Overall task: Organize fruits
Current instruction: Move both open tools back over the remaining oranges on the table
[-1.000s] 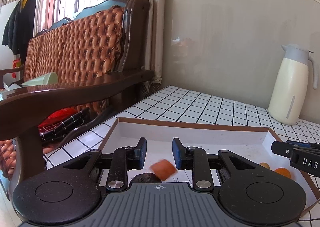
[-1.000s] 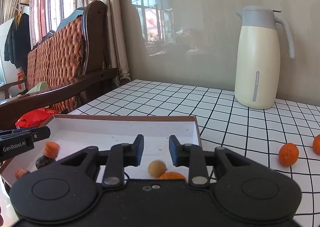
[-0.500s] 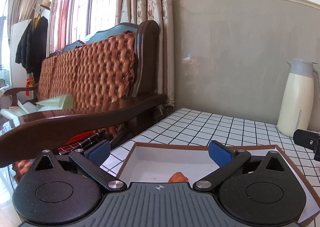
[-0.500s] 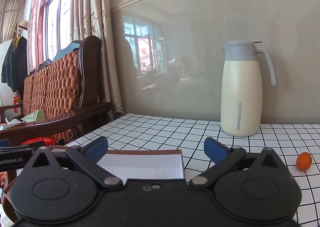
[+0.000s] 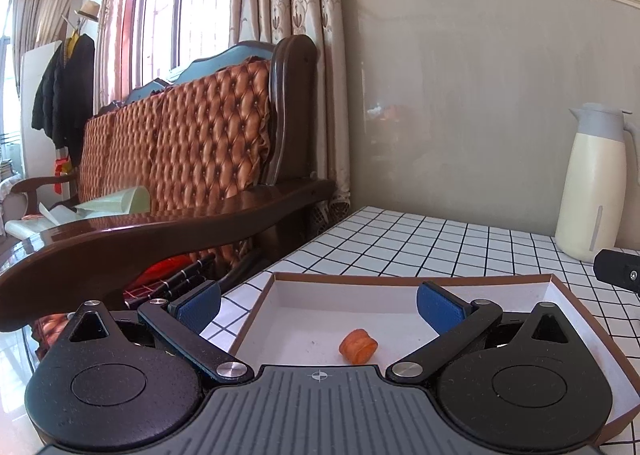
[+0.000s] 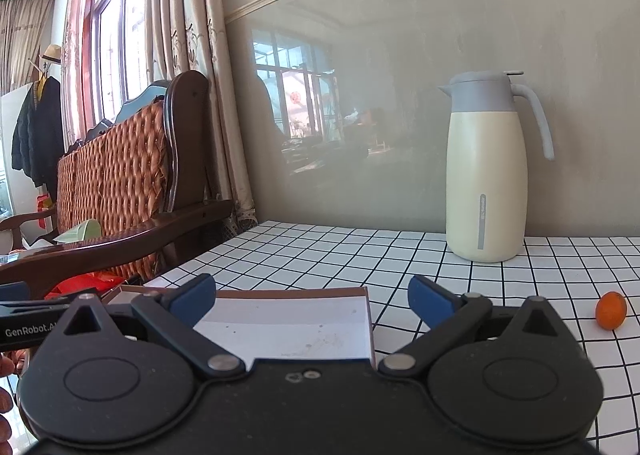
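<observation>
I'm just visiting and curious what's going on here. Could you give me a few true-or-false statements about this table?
1. The left tool grips an orange fruit piece. False: open; the piece lies in the shallow brown-rimmed cardboard box.
2. The right tool is open and empty. True.
3. A small round orange fruit lies on the black-and-white checked tabletop, outside the box. True.
4. The cream jug with grey lid lies tipped over. False: it stands upright.

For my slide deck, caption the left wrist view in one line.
Open left gripper above a white box holding one orange fruit piece, on a checked table.
</observation>
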### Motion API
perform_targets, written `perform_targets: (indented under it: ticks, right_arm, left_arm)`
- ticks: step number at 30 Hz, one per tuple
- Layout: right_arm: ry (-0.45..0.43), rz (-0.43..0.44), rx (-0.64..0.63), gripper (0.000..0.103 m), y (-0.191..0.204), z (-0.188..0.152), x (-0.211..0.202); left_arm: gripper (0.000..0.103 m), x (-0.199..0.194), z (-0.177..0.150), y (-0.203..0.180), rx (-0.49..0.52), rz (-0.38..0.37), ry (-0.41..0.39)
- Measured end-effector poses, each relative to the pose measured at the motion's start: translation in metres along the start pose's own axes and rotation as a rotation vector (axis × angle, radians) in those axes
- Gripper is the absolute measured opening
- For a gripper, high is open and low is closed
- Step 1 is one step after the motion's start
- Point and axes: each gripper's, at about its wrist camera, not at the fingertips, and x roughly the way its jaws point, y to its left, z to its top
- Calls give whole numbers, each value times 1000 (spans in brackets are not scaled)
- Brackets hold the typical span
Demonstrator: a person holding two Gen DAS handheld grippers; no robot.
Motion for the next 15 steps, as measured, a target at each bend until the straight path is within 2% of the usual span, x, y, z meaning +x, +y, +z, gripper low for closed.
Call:
perform_targets:
  ticks: [9, 15]
  right_arm:
    - [15, 41, -11, 97, -5, -2, -14]
    - [15, 40, -18, 97, -14, -1, -28]
  left_arm:
    - [103, -8, -3, -7, -5, -22, 8]
    - [103, -19, -5, -24, 36, -45, -7]
